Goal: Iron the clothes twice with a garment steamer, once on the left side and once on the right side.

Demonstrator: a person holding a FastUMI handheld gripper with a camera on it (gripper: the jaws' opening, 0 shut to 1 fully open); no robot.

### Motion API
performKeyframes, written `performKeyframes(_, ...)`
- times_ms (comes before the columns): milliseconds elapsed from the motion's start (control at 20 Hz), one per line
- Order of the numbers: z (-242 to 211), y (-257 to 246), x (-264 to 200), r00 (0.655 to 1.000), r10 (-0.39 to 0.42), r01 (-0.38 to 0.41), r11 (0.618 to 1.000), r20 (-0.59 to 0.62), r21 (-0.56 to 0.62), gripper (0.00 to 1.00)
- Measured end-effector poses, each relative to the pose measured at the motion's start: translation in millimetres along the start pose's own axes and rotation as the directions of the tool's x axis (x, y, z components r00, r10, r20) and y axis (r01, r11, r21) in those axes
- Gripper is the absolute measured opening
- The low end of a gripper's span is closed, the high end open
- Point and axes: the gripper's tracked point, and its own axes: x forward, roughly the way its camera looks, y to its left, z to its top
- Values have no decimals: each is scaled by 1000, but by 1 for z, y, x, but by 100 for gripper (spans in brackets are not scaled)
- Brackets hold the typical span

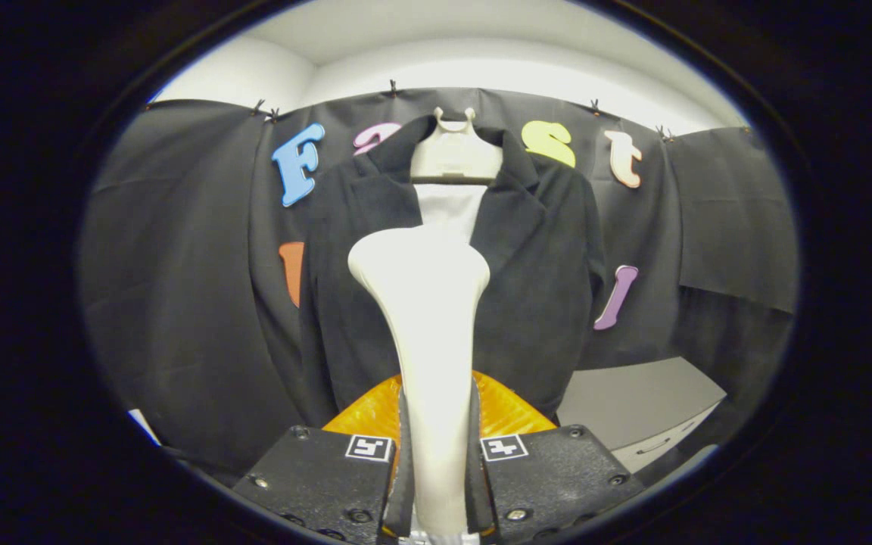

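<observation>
Gripper view is showing the gripper [436, 484] clamping the garment steamer [425, 303] by its handle, both fingers pressing on the narrow white shaft from either side. Steamer is standing upright between the fingers, widening toward a broad rounded head beyond them. Head is sitting in front of the jacket [527, 280], over its open front at about chest level; contact with the fabric cannot be told from this angle. Dark jacket is hanging on a white hanger [455, 151] against the booth wall, lapels spreading open, with a white panel [447, 208] showing between them just above the steamer head. Orange ribbed part [504, 409] is showing just behind the fingers on both sides of the handle. Grey cabinet [633, 401] with a drawer handle is sitting low to the right of the jacket, well apart from the steamer.
</observation>
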Motion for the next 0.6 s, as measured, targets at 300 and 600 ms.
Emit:
performKeyframes(300,38,42,27,1000,5,-4,1000,28,-26,30)
performKeyframes(600,50,65,57,999,-28,29,998,27,-64,30)
